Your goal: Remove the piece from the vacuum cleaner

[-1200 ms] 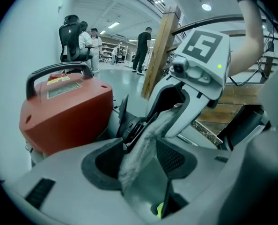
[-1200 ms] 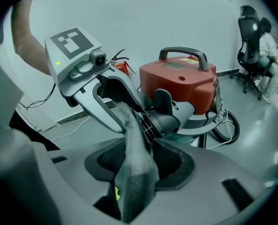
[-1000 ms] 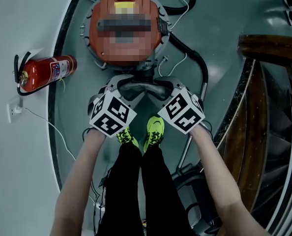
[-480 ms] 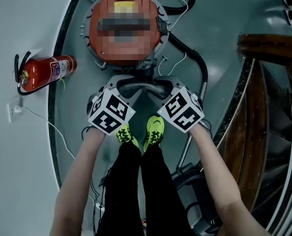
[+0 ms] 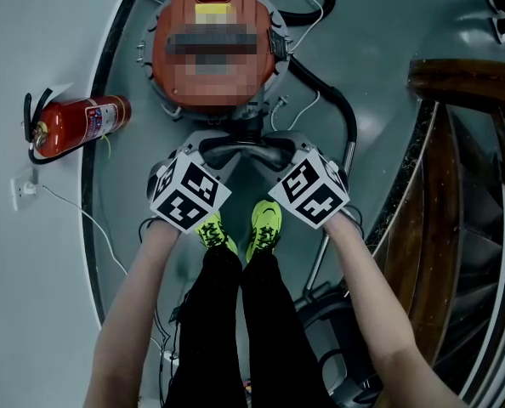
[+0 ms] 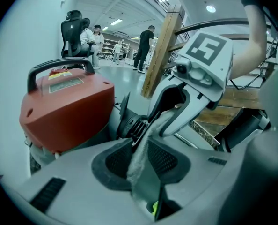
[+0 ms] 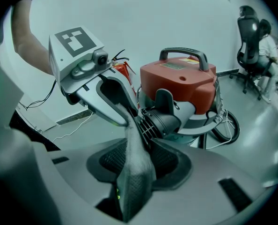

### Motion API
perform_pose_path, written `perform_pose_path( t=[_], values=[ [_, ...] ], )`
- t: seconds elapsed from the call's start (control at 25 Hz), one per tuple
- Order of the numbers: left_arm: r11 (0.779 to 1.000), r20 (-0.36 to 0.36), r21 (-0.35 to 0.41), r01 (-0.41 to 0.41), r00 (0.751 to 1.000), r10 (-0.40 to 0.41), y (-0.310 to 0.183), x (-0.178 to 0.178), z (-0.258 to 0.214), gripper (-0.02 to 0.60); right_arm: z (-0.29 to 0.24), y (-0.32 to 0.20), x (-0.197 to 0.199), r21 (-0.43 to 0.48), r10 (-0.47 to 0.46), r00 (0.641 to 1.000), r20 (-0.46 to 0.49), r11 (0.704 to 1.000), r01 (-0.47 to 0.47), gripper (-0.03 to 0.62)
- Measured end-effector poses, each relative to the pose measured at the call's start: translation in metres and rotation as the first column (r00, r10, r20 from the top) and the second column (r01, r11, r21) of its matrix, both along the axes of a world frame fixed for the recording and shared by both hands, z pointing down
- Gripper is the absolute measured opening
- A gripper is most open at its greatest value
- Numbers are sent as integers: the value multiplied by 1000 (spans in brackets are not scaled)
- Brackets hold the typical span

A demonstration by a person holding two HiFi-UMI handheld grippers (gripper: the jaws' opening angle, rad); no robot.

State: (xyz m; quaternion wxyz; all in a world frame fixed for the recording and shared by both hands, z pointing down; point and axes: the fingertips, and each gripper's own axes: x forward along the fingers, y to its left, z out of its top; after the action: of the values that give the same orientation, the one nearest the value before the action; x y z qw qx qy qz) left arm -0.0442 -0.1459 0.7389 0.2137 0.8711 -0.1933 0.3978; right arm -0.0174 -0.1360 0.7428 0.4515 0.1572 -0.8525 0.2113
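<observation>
left hand-held gripper: jaws just closed onto piece;
right hand-held gripper: clamped on piece;
piece: seated in vacuum

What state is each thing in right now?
Vacuum cleaner: standing upright.
Ribbed connector: still plugged into the vacuum cleaner.
Left gripper: jaws have just been closing, tips at the ribbed connector; nothing clearly between them.
Right gripper: jaws have just been closing slightly, tips at the ribbed connector; grip unclear.
Fire extinguisher: lying on its side.

Open office hall: swivel chair, ceiling lights, fire extinguisher.
</observation>
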Motion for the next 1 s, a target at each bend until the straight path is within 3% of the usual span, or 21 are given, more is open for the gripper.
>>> perform_pose_path(
  t=[1.0],
  values=[
    [1000,27,1,-7,1000,7,13,-1,-3,87,-3,11,2,42,-46,998,-30,998,48,81]
  ],
)
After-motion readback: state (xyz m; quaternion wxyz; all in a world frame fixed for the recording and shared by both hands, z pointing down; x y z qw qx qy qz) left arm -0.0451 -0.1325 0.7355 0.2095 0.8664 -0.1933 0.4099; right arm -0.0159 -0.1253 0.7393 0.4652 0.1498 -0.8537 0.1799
